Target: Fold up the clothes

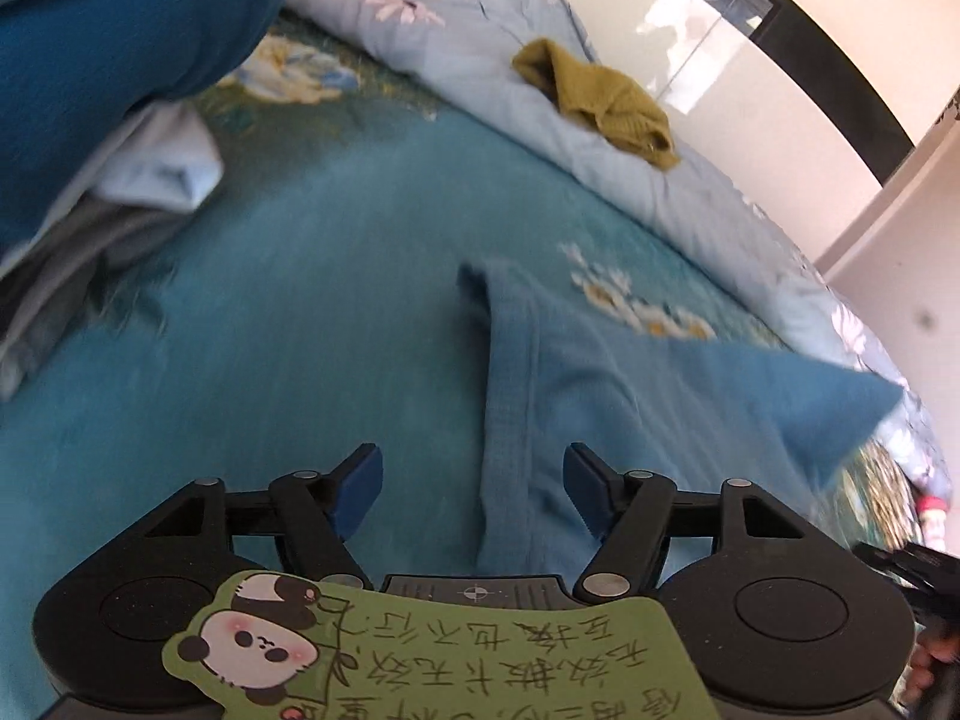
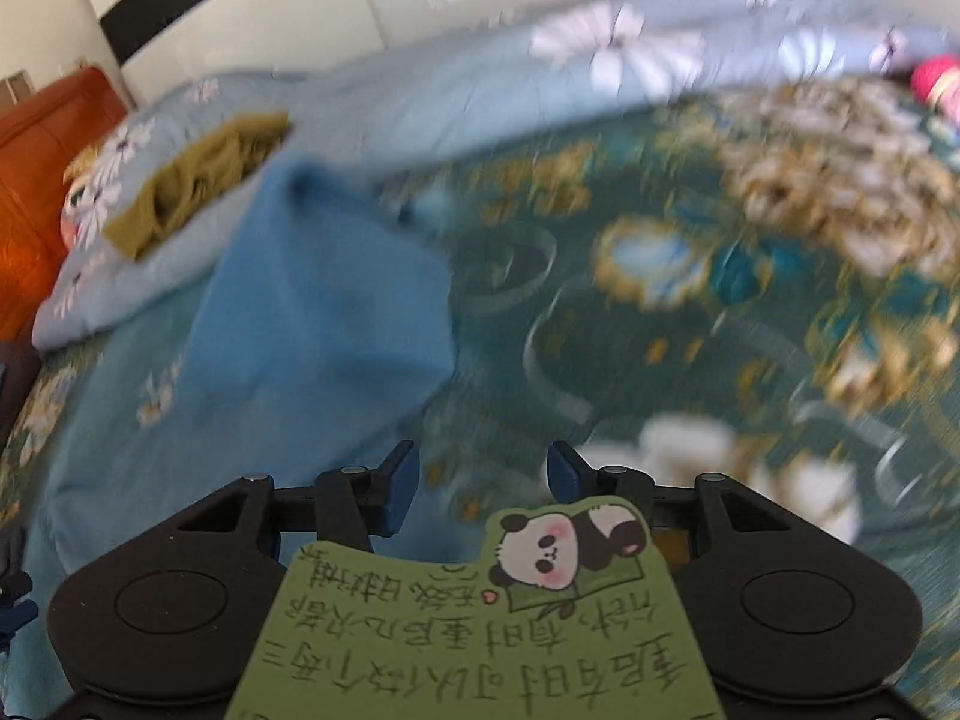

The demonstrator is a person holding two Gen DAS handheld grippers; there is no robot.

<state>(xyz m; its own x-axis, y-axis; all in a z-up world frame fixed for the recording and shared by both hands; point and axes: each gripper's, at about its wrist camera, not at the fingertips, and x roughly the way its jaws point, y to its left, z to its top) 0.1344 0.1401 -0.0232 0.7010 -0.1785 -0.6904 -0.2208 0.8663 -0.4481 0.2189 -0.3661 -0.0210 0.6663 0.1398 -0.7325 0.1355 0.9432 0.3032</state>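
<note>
Left gripper (image 1: 474, 492) jaws spread wide, nothing between them, hovering over a blue cotton garment with a ribbed band (image 1: 600, 396) lying on the teal floral bedsheet (image 1: 336, 276). Right gripper (image 2: 480, 483) jaws also apart, empty, above the sheet's dark gold-flower border; same blue garment (image 2: 324, 312) lies ahead-left of it, blurred. Olive-green knitted garment (image 1: 600, 96) crumpled on the pale blue flowered quilt (image 1: 480, 30) beyond. Pile of blue and grey clothes (image 1: 108, 138) at far left in left view. Green panda stickers (image 1: 420, 654) on both grippers.
</note>
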